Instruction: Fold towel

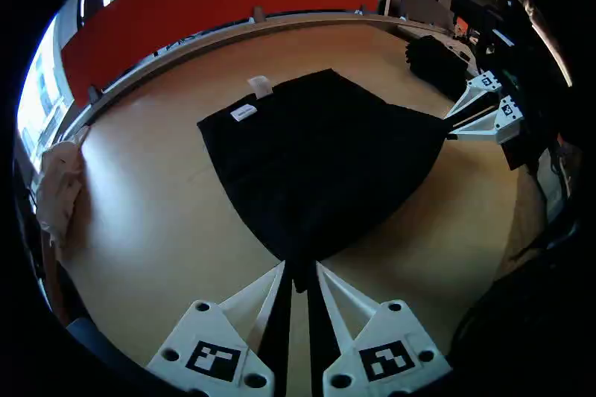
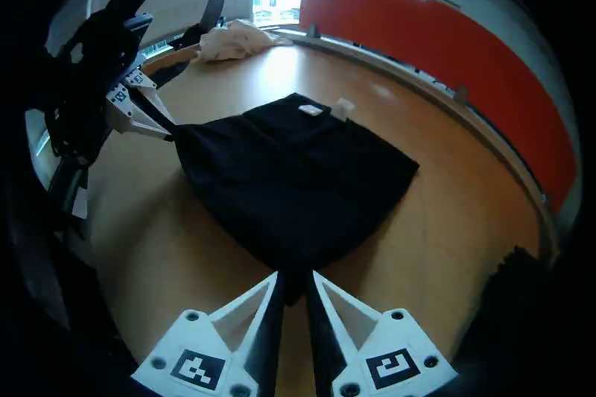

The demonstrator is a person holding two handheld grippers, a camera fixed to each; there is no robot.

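Note:
A black towel (image 1: 320,151) lies on the wooden table (image 1: 149,203), with white tags near its far edge. My left gripper (image 1: 300,278) is shut on one near corner of the towel, which is lifted slightly. My right gripper (image 2: 295,287) is shut on another corner of the same towel (image 2: 298,173). In the left gripper view the right gripper (image 1: 456,121) pinches the corner at the right. In the right gripper view the left gripper (image 2: 167,131) holds the corner at the left. The cloth hangs taut between the two held corners.
A red partition (image 1: 223,2) runs along the table's far edge. A pinkish cloth (image 1: 59,181) lies at the table's left end and a black bundle (image 1: 439,62) sits at the far right. Bare wood surrounds the towel.

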